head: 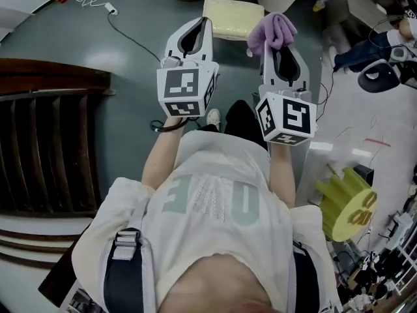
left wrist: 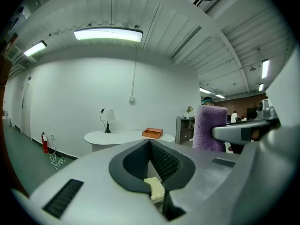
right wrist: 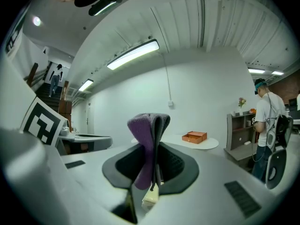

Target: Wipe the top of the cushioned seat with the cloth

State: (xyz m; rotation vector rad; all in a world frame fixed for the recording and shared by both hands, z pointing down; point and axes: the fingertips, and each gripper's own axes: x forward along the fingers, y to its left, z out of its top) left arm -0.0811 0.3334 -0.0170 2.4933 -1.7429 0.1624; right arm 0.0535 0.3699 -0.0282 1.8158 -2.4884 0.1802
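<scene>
- The right gripper is pinching the purple cloth between its jaws — the folded fabric is standing up past the tips, hanging free in front of the white wall.
- The left gripper is holding nothing; its jaws are pressing together, dark pads meeting along one line.
- In the head view both grippers are being held side by side in front of the person's chest, near each other but apart.
- The cushioned seat — pale yellow — is sitting on the grey floor beyond the two sets of tips, and the cloth is showing just at its right corner.
- A round white table is carrying an orange box and a small lamp.
</scene>
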